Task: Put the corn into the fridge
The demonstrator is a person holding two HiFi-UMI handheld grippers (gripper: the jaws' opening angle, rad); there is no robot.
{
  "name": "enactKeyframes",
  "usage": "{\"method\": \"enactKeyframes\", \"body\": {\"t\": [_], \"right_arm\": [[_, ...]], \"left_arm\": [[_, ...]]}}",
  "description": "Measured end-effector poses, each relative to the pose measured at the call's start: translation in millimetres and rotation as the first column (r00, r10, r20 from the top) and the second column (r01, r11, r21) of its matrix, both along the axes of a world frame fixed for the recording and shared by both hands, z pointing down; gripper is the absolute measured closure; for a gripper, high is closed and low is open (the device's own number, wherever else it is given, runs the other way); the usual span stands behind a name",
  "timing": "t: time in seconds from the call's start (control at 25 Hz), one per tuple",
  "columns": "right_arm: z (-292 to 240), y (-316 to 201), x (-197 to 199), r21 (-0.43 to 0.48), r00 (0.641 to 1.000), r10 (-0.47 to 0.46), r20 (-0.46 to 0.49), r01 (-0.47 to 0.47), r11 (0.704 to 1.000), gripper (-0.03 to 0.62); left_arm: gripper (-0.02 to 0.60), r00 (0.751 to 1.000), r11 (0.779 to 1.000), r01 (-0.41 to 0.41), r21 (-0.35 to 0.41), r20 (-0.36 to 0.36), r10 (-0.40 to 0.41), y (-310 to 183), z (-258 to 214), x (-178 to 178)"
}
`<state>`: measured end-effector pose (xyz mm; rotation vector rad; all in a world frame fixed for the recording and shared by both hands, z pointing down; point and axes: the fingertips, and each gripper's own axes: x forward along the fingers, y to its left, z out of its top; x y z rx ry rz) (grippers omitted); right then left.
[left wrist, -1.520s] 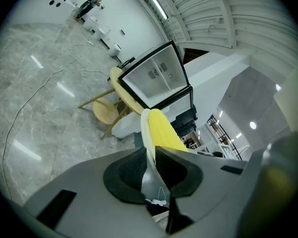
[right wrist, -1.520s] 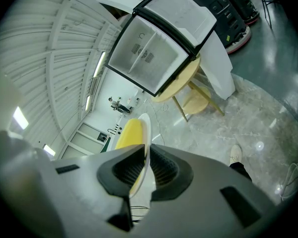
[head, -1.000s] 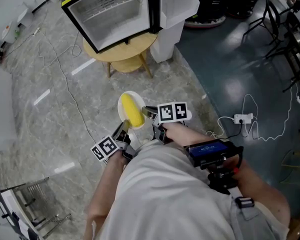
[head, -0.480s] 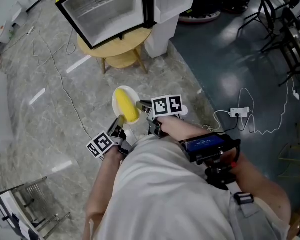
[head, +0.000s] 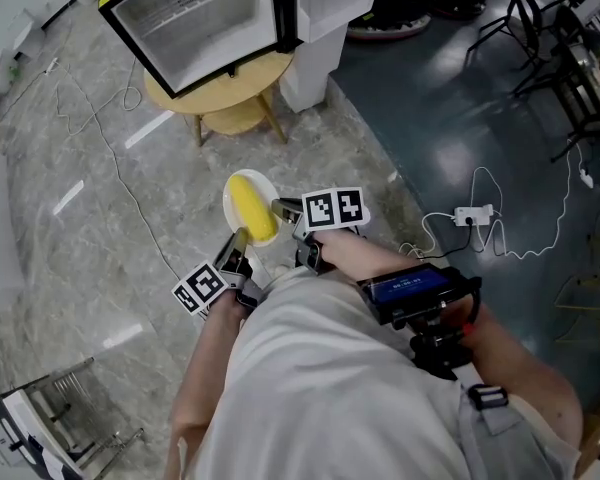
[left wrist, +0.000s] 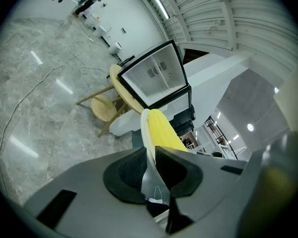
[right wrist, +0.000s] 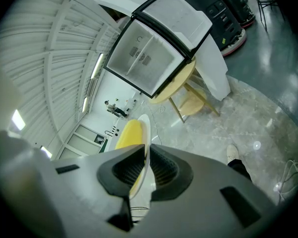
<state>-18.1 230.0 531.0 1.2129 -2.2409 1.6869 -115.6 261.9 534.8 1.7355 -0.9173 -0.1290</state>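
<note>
Both clamp the stiff plate [head: 227, 206] rim, left tongs [head: 239, 241] and right tongs [head: 281, 211]; loose corn [head: 252, 206] looks light, could roll.

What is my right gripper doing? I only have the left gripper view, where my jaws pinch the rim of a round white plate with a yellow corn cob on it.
Observer: The right gripper is shut on the opposite rim of that round white plate.
Operator: How does the corn sit between the two grippers?
Observer: In the head view, the yellow corn cob lies along the plate's middle. The left gripper is at the near-left edge and the right gripper is at the right edge.
Operator: Is there anything on the floor to my right?
Observer: A white power strip lies on the dark floor there.
</note>
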Motion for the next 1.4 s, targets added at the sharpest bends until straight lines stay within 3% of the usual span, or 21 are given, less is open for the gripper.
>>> {"method": "enactKeyframes", "body": {"t": [0.64, 1.4], "right_arm": [[6, -1, 27, -0.019, 1.000, 0.025, -0.007, -0.025, 0.999, 0.559], [0, -77, 84, -0.033, 0.997, -0.059, 0.042, 0.060, 0.998, 0.559]], "left_arm": [[0.529, 1.000, 1.000, -0.014, -0.010, -0.013, 0.014, -4, 3, 26], [0.529, 0.998, 0.998, 0.055, -0.042, 0.004, -0.055, -71, -1, 86]]}}
